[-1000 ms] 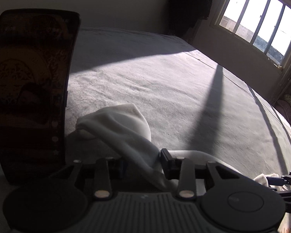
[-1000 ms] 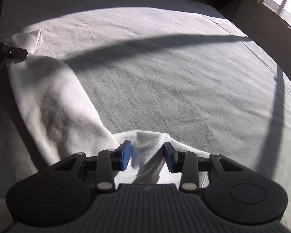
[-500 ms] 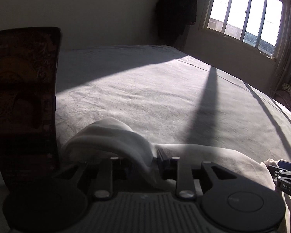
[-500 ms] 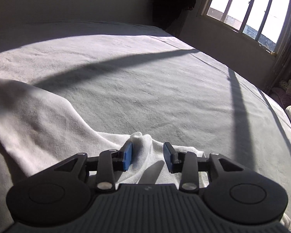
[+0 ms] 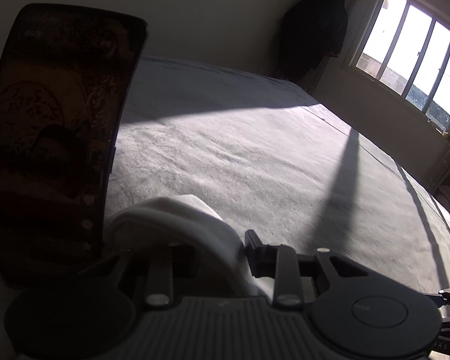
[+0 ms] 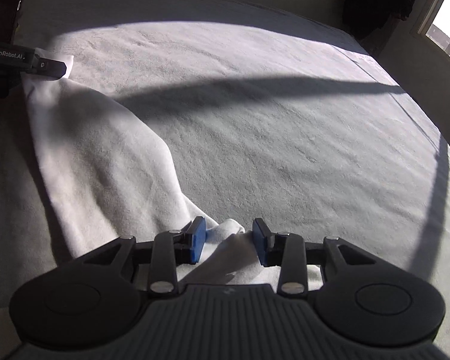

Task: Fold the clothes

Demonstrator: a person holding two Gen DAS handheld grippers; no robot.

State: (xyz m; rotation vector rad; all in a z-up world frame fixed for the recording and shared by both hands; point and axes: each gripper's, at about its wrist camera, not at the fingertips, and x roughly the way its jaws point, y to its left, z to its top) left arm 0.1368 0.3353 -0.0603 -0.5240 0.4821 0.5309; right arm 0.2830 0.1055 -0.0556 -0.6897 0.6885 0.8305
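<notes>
1. Left wrist view: your left gripper (image 5: 219, 252) pinches one corner of the white garment (image 5: 177, 222), lifted above the grey bedspread (image 5: 255, 156).
2. Right wrist view: your right gripper (image 6: 228, 241), part-open, has garment (image 6: 105, 150) bunched between its fingers; whether it grips, I can't tell. Likely mid-fold: next, carry both corners across together.

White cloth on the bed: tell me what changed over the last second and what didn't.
The white cloth went slack and low half a second ago, then was drawn out again between the left gripper and right gripper, both cameras tilting up and back down. No grip changed: each gripper stays on its end. The grey bedspread is unchanged.
</notes>
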